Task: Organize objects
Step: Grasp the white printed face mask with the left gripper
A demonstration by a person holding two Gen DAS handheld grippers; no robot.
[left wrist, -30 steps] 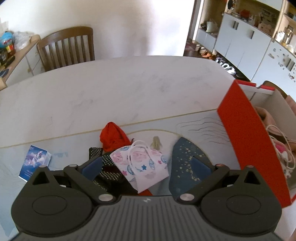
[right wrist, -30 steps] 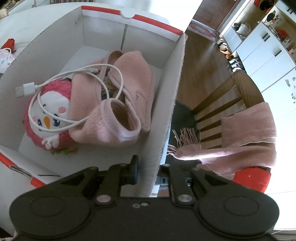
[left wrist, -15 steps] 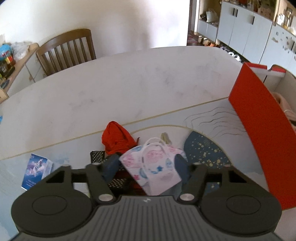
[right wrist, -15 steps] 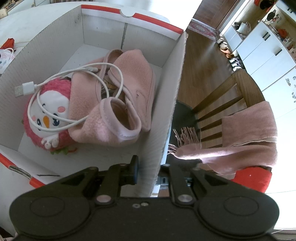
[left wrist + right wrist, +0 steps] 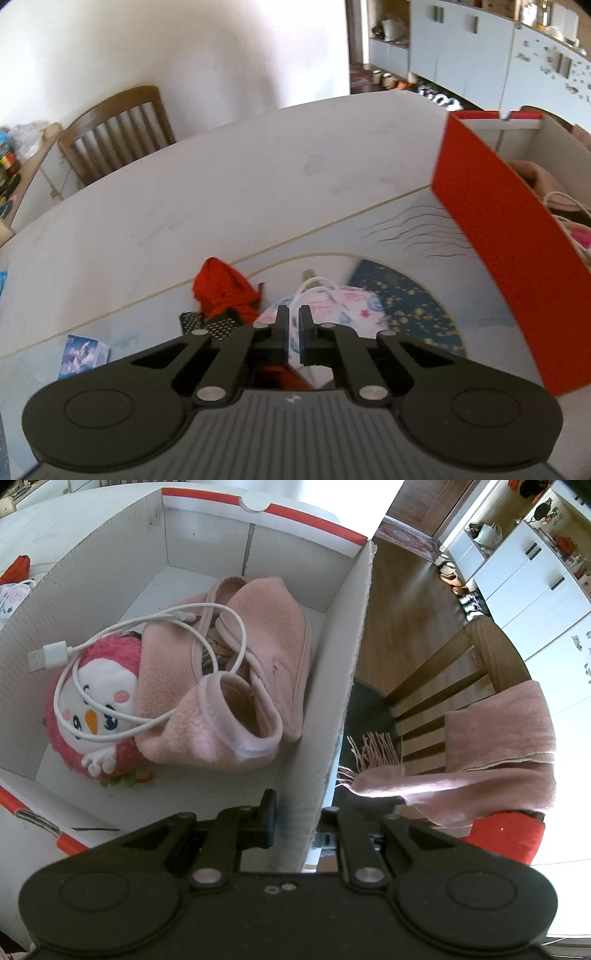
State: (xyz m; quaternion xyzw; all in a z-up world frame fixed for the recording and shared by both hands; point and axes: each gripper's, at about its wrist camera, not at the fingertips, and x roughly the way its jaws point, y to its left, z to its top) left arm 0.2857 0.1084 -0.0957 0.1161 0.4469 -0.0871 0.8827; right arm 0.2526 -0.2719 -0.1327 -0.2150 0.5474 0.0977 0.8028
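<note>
My left gripper (image 5: 293, 314) is shut on a white face mask (image 5: 343, 306) with pink and blue prints, held over the table. A red cloth (image 5: 221, 291) and a black dotted item (image 5: 207, 321) lie just left of it. The red and white cardboard box (image 5: 495, 236) stands to the right. My right gripper (image 5: 295, 812) is shut on the box's right wall (image 5: 343, 686). Inside the box lie a pink slipper (image 5: 236, 686), a pink penguin plush (image 5: 96, 709) and a white USB cable (image 5: 110, 650).
A small blue packet (image 5: 83, 354) lies on the table at the left. A dark blue speckled mat (image 5: 410, 314) is under the mask. A wooden chair (image 5: 118, 129) stands beyond the table. Another chair with a pink scarf (image 5: 491, 746) stands right of the box.
My left gripper closed on the face mask and lifted it slightly; the view tilted up. My right gripper kept its hold on the box wall.
</note>
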